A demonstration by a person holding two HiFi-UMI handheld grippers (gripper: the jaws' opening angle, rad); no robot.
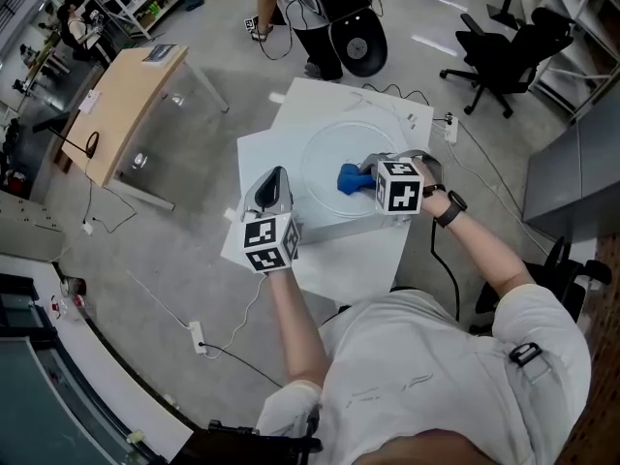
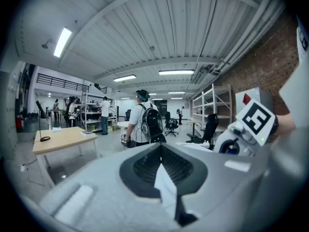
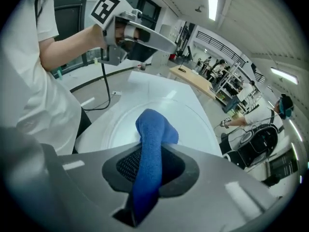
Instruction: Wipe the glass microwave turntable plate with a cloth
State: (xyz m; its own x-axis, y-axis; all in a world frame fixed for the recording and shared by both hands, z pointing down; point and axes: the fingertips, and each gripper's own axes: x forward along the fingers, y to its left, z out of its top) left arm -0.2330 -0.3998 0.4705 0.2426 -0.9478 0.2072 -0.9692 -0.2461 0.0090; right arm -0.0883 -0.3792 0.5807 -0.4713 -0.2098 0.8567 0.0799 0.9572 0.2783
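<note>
The round glass turntable plate point(image 1: 329, 143) lies flat on a white raised block point(image 1: 291, 100). A blue cloth point(image 1: 349, 178) rests on the plate's near right part, and my right gripper point(image 1: 366, 174) is shut on it. In the right gripper view the cloth point(image 3: 153, 129) runs out between the jaws of that gripper point(image 3: 148, 151) and folds down onto the plate point(image 3: 198, 124). My left gripper point(image 1: 275, 174) hovers just off the plate's left rim, jaws together, holding nothing that I can see. The right gripper view shows the left gripper point(image 3: 166, 43) raised above the table.
The block stands on a white table point(image 1: 339, 260). On the floor around it are a wooden desk point(image 1: 126, 105), a black office chair point(image 1: 504, 51), cables and a power strip point(image 1: 199, 337). A person point(image 1: 320, 17) stands just beyond the table's far edge.
</note>
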